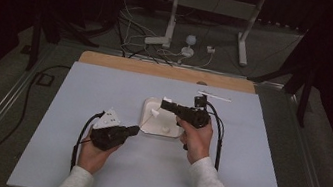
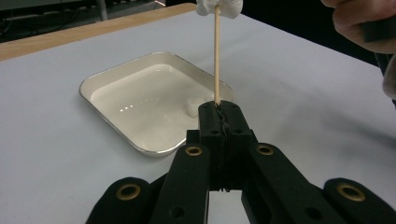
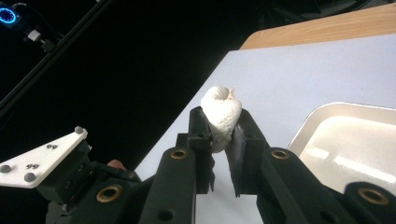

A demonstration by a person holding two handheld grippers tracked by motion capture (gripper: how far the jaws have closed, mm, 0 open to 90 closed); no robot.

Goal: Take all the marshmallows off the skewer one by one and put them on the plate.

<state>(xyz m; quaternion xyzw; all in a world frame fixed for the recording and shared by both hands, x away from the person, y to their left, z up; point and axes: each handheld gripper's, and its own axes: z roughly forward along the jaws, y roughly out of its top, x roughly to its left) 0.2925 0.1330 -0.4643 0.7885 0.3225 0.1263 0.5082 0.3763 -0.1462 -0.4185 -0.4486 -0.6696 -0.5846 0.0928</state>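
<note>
My left gripper [image 2: 219, 109] is shut on the lower end of a thin wooden skewer [image 2: 216, 56]. The skewer rises to a soft white lump [image 3: 220, 116] threaded on its far end, its tip poking out of the lump's top. My right gripper [image 3: 219, 128] is shut on that lump from both sides. In the high view the left gripper [image 1: 136, 129] sits at the near left corner of a shallow white tray [image 1: 148, 105], and the right gripper [image 1: 165, 104] hovers over the tray with the lump [image 1: 167, 100]. One more small white piece [image 2: 191, 106] lies in the tray [image 2: 112, 79].
A pale blue mat [image 1: 76, 109] covers the table, with a wooden strip [image 1: 168, 71] along its far edge. A thin white stick [image 1: 214, 96] lies near the back of the mat. Stand legs and cables sit on the floor beyond.
</note>
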